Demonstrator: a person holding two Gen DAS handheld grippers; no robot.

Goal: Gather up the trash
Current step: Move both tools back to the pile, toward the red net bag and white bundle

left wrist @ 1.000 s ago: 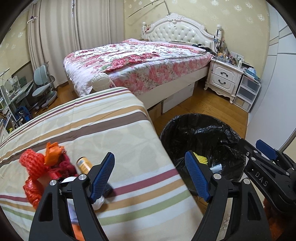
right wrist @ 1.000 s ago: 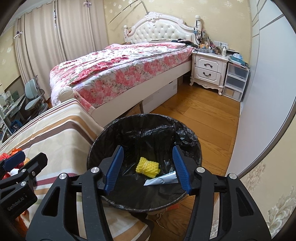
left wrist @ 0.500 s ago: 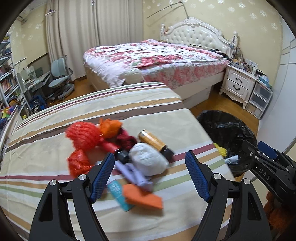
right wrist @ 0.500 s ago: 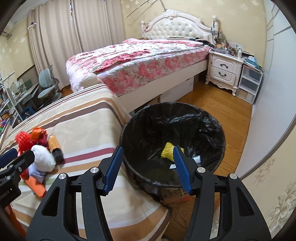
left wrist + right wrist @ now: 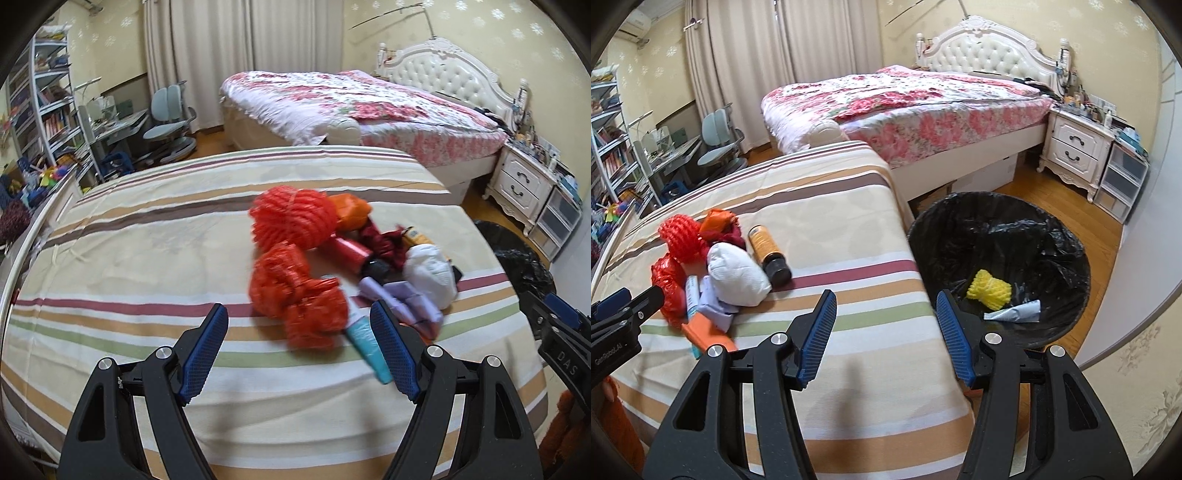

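A heap of trash lies on the striped bed [image 5: 147, 258]: red foam nets [image 5: 291, 221], an orange wrapper [image 5: 349, 210], a white pouch [image 5: 430, 273], purple packets [image 5: 399, 295], a teal tube [image 5: 365, 343] and an amber bottle [image 5: 768, 251]. My left gripper [image 5: 299, 343] hovers open just in front of the nearest red net, holding nothing. My right gripper [image 5: 886, 332] stands open and empty over the bed's right edge, beside the black-lined bin [image 5: 997, 236], which holds a yellow foam net [image 5: 988, 293] and a grey wrapper [image 5: 1014, 312].
A flowered bed [image 5: 923, 103] stands behind, with a white nightstand [image 5: 1075, 147] and plastic drawers [image 5: 1123, 184] to its right. A desk, chairs [image 5: 170, 118] and bookshelves [image 5: 40, 92] fill the far left. Wooden floor surrounds the bin; a white wall runs along the right.
Both grippers have swung left, away from the bin. The trash heap has come to the middle of the left wrist view, and the bin has slid to the right in both views.
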